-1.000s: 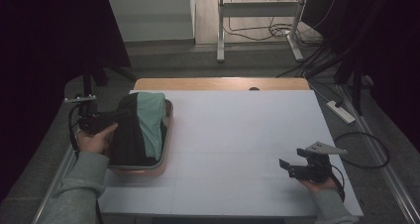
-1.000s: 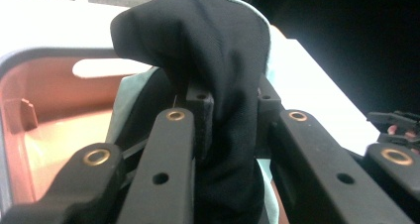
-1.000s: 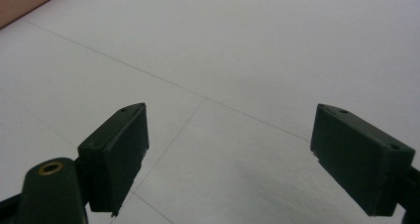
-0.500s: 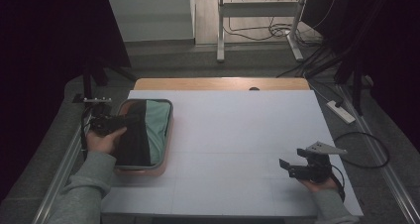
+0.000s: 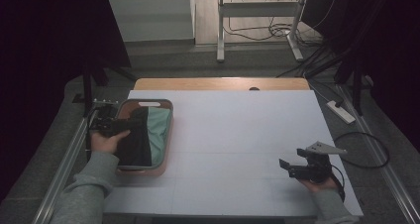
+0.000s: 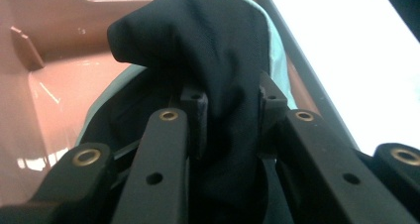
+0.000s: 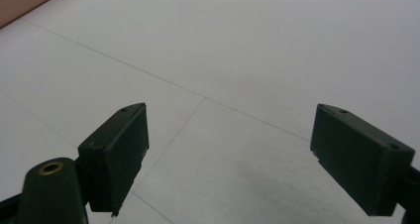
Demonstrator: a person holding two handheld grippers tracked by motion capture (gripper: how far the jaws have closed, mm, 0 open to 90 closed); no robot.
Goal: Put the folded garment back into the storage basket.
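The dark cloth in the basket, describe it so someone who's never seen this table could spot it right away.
On the white table, find the brown oblong plastic basket at its left edge. Inside lies the black fabric garment, pinched by the left gripper. Beside it lies a mint-green cloth; black is the one.

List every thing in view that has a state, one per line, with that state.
Left gripper: shut on the black cloth, over the tray.
Right gripper: open, holding nothing, low over the white table.
Black cloth: bunched, pinched between the jaws, lying in the tray.
Pale green cloth: lying in the tray, partly under the black cloth.
Tray: on the table's left side, holding both cloths.
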